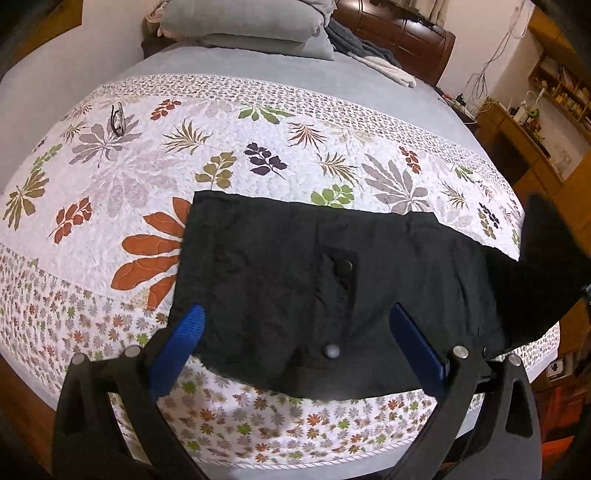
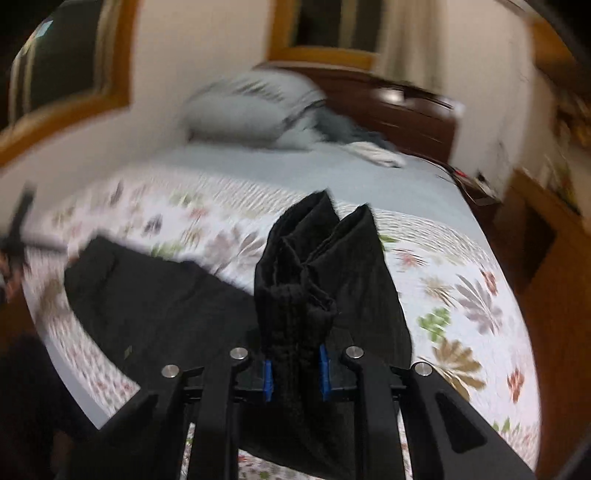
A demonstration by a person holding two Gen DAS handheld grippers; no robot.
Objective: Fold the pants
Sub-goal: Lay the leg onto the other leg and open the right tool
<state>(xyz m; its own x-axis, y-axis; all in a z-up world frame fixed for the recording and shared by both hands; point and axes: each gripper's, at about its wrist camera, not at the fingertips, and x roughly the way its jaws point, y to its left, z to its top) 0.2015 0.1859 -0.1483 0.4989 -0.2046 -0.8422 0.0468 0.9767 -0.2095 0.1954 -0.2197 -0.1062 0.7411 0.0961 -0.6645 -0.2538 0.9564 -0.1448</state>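
The right gripper [image 2: 295, 369] pinches the pants [image 1: 332, 288] legs' bunched end; the body stretches lower left in frame toward the spread, empty left gripper [image 1: 306, 343]

Left hand-held gripper [image 1: 295, 332] spread, right [image 2: 295, 373] clamped

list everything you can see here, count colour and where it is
pants: one, black, waist end flat on the quilt, leg end bunched and lifted in the right claw
quilt: one, white with coloured leaves, over the near half of the bed
bed sheet: one, grey-blue, far half of the bed
pillows: stacked, grey, at the headboard
glasses: one pair, dark, far left on the quilt
headboard: one, dark wood
left claw: blue pads, open above the waist
right claw: blue pads, shut on the leg end
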